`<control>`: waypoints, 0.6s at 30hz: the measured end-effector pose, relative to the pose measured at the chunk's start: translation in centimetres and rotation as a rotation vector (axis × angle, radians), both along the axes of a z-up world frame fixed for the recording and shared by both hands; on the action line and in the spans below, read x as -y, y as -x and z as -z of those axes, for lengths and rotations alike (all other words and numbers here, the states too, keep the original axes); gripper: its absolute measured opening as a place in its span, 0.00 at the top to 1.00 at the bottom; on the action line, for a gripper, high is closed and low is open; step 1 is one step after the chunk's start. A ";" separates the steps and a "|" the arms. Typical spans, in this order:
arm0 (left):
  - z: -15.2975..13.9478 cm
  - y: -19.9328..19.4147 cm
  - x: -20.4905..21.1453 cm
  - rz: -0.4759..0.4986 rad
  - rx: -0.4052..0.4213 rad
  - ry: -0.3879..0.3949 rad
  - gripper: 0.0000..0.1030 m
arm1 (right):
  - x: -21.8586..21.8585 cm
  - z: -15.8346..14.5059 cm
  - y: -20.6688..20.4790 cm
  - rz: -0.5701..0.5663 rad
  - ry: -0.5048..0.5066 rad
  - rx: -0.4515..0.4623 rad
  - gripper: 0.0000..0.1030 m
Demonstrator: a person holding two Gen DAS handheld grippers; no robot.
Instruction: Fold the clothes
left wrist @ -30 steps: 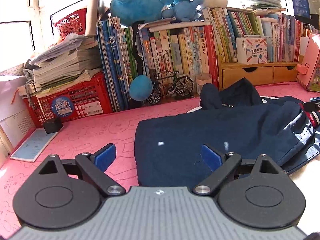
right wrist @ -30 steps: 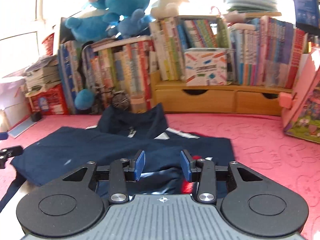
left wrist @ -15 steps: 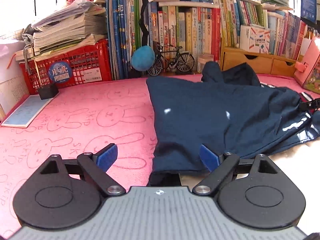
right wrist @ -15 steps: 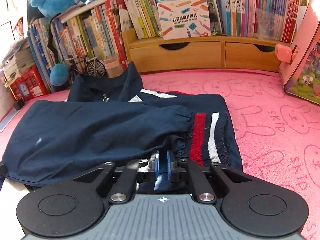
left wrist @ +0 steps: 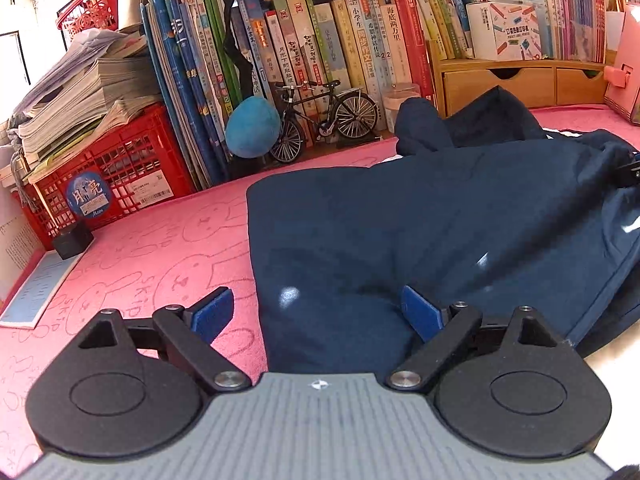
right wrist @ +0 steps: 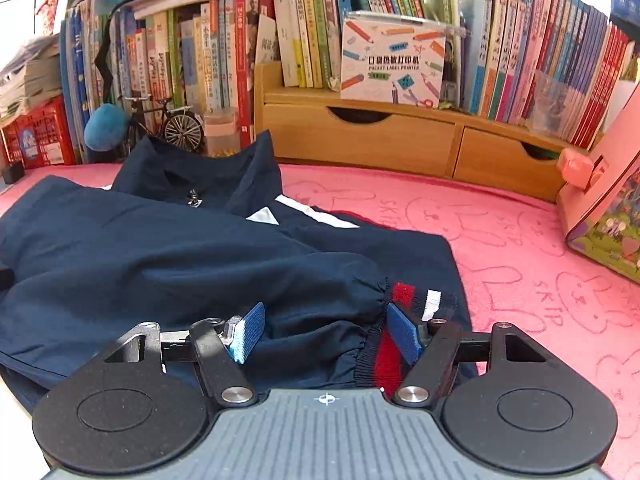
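Note:
A navy jacket (left wrist: 400, 224) lies partly folded on the pink bunny-print mat (left wrist: 160, 248). My left gripper (left wrist: 316, 314) is open, its fingers spread over the jacket's near left edge with cloth between them, not pinched. In the right wrist view the same jacket (right wrist: 160, 248) shows its zip collar (right wrist: 194, 184) at the back and two sleeves laid across it, with red, white and navy striped cuffs (right wrist: 412, 300). My right gripper (right wrist: 326, 334) is open, straddling the near sleeve just beside the cuffs.
Books (left wrist: 320, 48) line the back, with a model bicycle (left wrist: 324, 116), a blue plush ball (left wrist: 252, 128) and a red crate (left wrist: 100, 184) under stacked papers. A wooden drawer unit (right wrist: 400, 136) and a pink box (right wrist: 608, 208) stand at the right. Bare mat (right wrist: 540, 280) lies right of the jacket.
My right gripper, shut on the sleeve half a second ago, has opened and the cuff lies on the jacket. My left gripper stayed open and moved forward over the jacket's edge.

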State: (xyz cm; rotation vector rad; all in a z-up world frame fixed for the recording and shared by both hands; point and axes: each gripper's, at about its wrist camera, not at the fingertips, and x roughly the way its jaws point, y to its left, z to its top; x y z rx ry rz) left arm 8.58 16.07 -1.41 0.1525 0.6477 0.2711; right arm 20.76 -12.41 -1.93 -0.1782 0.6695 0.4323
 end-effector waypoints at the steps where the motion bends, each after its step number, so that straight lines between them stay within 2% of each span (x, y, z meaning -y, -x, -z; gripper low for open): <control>1: 0.4 0.2 -0.4 -0.001 0.005 0.010 0.02 | -0.2 0.5 -0.5 -0.007 -0.004 -0.005 0.31; 2: 0.4 0.0 -0.8 -0.013 0.001 0.025 0.00 | -0.4 1.0 -1.0 -0.016 -0.002 -0.004 0.29; 4: 0.5 -0.2 -1.4 -0.038 -0.008 0.055 0.00 | -0.8 1.7 -1.7 -0.036 0.003 0.023 0.16; 6: 0.1 0.0 -1.6 -0.055 -0.009 0.058 0.00 | -0.7 1.6 -2.5 -0.041 -0.037 0.001 0.12; 9: -0.8 1.3 -1.5 -0.074 0.020 0.010 0.00 | -0.4 0.9 -2.1 -0.067 -0.066 -0.006 0.15; 13: -1.5 3.5 -1.8 -0.110 0.029 -0.096 0.00 | 1.3 -1.1 0.4 -0.081 -0.135 0.033 0.15; 15: -1.8 4.2 -2.1 -0.105 0.034 -0.073 0.02 | 1.7 -1.6 1.4 -0.092 -0.122 0.025 0.15; 18: -1.8 4.5 -2.1 -0.106 0.027 -0.038 0.02 | 0.9 -1.0 2.3 -0.122 -0.040 0.004 0.14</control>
